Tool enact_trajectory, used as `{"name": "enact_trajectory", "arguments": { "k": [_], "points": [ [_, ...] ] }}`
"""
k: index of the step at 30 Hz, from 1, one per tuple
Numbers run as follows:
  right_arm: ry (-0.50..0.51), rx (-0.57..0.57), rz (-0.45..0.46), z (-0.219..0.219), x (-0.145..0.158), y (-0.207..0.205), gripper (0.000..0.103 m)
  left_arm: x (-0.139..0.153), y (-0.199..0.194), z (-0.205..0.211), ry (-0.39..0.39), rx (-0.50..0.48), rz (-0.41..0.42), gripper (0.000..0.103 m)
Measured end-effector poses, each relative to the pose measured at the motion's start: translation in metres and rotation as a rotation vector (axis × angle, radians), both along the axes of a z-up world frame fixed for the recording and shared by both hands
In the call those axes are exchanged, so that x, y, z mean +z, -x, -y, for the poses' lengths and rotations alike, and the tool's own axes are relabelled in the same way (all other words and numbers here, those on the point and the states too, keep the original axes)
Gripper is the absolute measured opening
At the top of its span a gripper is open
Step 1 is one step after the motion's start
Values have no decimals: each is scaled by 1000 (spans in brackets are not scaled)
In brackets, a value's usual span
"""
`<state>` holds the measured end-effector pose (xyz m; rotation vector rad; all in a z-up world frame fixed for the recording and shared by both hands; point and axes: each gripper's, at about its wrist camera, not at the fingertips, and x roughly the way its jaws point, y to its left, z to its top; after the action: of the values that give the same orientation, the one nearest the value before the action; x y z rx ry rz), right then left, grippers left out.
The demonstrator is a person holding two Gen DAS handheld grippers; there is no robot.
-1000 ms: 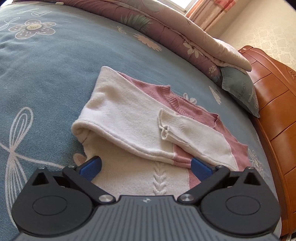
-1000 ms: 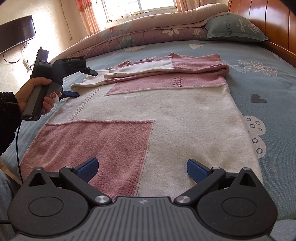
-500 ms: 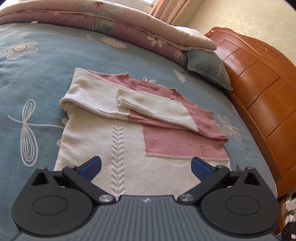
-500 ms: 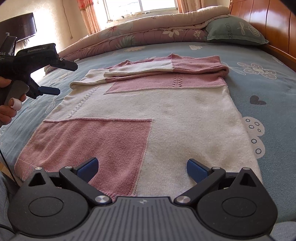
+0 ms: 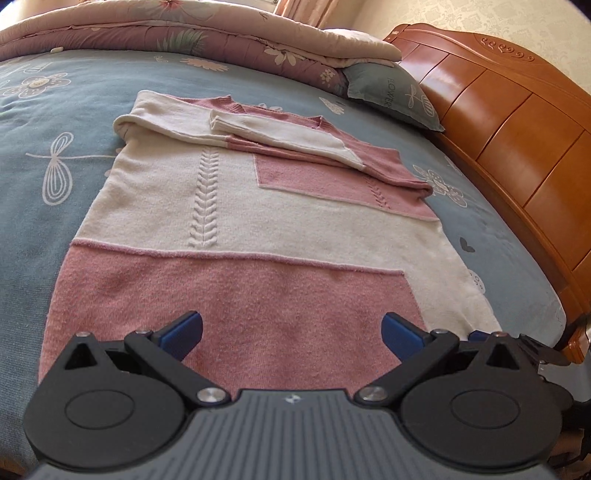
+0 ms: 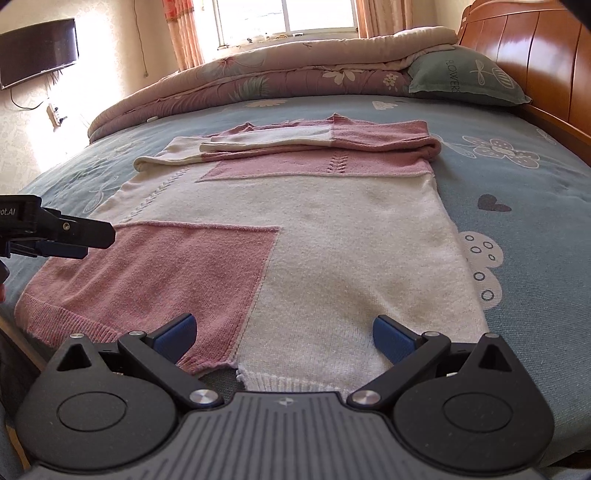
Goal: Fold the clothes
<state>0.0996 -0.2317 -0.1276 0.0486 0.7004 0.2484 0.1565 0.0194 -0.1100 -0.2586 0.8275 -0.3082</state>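
Pink-cream sweater [image 6: 295, 229] flat on bed [image 6: 517, 192]; both grippers agape.

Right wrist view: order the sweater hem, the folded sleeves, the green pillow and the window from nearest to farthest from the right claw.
1. Sweater hem, right below the open right claw.
2. Folded sleeves, across the sweater's far end.
3. Green pillow, far right by the headboard.
4. Window, top centre, behind the rolled quilt.
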Motion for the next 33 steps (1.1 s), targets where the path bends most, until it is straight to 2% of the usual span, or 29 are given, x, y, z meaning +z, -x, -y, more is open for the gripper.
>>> {"name": "enact_trajectory", "arguments": {
  "k": [3,5,8,11,14,18,20,24,30,31,33],
  "points": [
    [78,15,24,-9,-4,4,103,-7,15,4,-43,3,34,102],
    [69,11,32,-8,-5,6,103,-9,26,7,-78,2,72,102],
    [61,12,42,-6,-5,7,103,-6,33,12,-112,-7,80,102],
    [67,10,49,-7,-6,7,103,-4,34,11,-105,-28,96,102],
    [70,7,51,-8,-6,7,103,-8,34,-4,-52,12,66,102],
    [72,5,55,-8,-7,8,103,-6,36,-42,74,161,46,102],
    [73,3,56,-8,-7,8,103,0,38,-51,100,194,55,102],
    [77,-1,56,-9,-6,8,103,6,41,-39,112,137,92,102],
    [64,0,54,-7,-5,8,103,3,42,-2,153,-55,107,102],
    [52,-1,54,-6,-4,9,103,0,41,1,154,-70,103,102],
    [29,-13,59,-3,-2,10,103,-8,37,2,126,-37,57,102]
  ]
}}
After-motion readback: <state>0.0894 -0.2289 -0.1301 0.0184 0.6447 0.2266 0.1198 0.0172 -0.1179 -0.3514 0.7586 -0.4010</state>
